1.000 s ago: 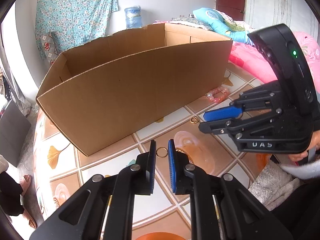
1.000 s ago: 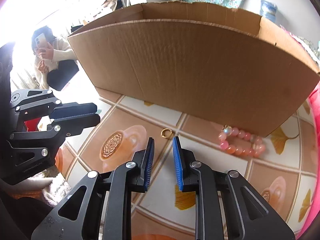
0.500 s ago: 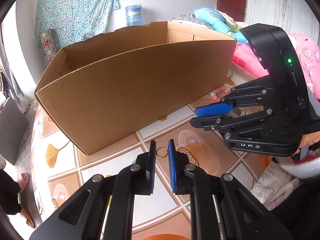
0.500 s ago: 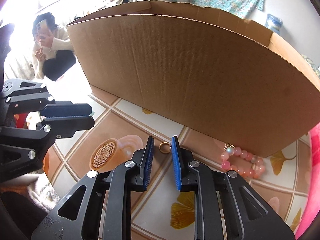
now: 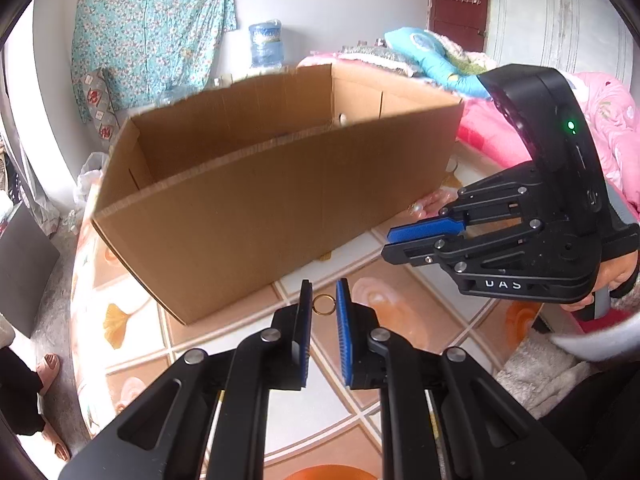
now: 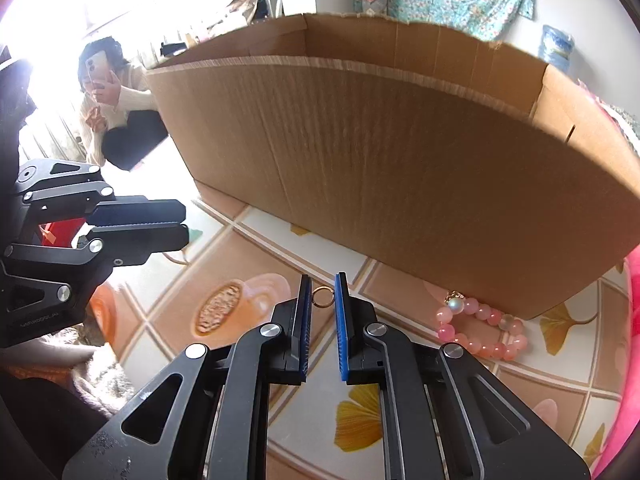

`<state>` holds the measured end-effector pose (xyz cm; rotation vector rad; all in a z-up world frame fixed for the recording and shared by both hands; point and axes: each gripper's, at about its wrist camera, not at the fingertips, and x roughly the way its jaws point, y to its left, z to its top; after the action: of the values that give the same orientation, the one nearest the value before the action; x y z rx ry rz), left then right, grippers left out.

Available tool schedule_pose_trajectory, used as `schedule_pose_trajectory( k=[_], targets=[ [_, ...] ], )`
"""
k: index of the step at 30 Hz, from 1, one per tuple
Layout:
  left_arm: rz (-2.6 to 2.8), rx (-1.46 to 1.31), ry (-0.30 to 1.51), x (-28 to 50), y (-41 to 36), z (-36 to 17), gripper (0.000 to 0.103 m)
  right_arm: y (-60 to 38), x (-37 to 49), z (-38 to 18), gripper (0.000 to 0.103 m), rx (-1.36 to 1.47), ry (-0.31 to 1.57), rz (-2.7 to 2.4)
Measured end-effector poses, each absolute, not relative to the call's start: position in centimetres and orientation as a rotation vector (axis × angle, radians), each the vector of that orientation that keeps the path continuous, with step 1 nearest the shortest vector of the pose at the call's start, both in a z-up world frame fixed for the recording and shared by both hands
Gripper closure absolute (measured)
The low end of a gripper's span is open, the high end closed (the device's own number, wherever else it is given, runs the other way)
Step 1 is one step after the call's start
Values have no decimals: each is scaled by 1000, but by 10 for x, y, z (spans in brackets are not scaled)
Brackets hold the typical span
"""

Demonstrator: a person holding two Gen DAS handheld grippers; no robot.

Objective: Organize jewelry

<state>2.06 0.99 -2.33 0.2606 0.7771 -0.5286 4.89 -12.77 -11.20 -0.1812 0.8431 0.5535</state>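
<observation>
My left gripper (image 5: pixel 324 288) is shut on a small gold ring (image 5: pixel 323 304), pinched between its blue pads above the patterned table (image 5: pixel 400 308). My right gripper (image 6: pixel 323 280) is shut on a second gold ring (image 6: pixel 322 297) at its tips, lifted just off the table. In the left wrist view the right gripper (image 5: pixel 390 240) hovers to the right, near the front wall of the brown cardboard box (image 5: pixel 280 200). A pink bead bracelet (image 6: pixel 480 332) lies against the foot of the box (image 6: pixel 400 160), to the right of the right gripper.
The open box takes up the far half of the table. Pink bedding (image 5: pixel 600 120) lies beyond the table's right edge. A person (image 6: pixel 112 108) sits on the floor to the left, holding a phone. A water bottle (image 5: pixel 264 44) stands by the back wall.
The right gripper moved in over the ring on the table, closed its jaws on it and rose with it. The left gripper held still with its ring.
</observation>
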Motion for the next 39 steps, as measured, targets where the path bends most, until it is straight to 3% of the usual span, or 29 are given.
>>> schedule_pose_trajectory(
  k=[9, 17, 20, 21, 22, 25, 34, 39],
  targets=[
    [-574, 242, 603, 52, 14, 68, 92, -135, 61, -3, 93, -192, 595, 557],
    [-472, 200, 918, 158, 10, 25, 91, -142, 167, -38, 92, -140, 903, 505],
    [-441, 207, 958, 167, 7, 12, 88, -149, 170, -37, 84, -123, 898, 506],
    [-430, 210, 954, 168, 7, 11, 79, -152, 169, -33, 77, -115, 880, 508],
    [-424, 210, 945, 166, 8, 12, 69, -155, 167, -29, 71, -106, 862, 510],
    [-410, 211, 911, 164, 9, 13, 60, -169, 154, -17, 69, -75, 808, 505],
    [-584, 189, 627, 90, 12, 58, 58, -256, 72, 21, 69, 137, 591, 504],
    [-822, 208, 688, 45, -20, 36, 58, -283, 54, -35, 69, 275, 741, 432]
  ],
)
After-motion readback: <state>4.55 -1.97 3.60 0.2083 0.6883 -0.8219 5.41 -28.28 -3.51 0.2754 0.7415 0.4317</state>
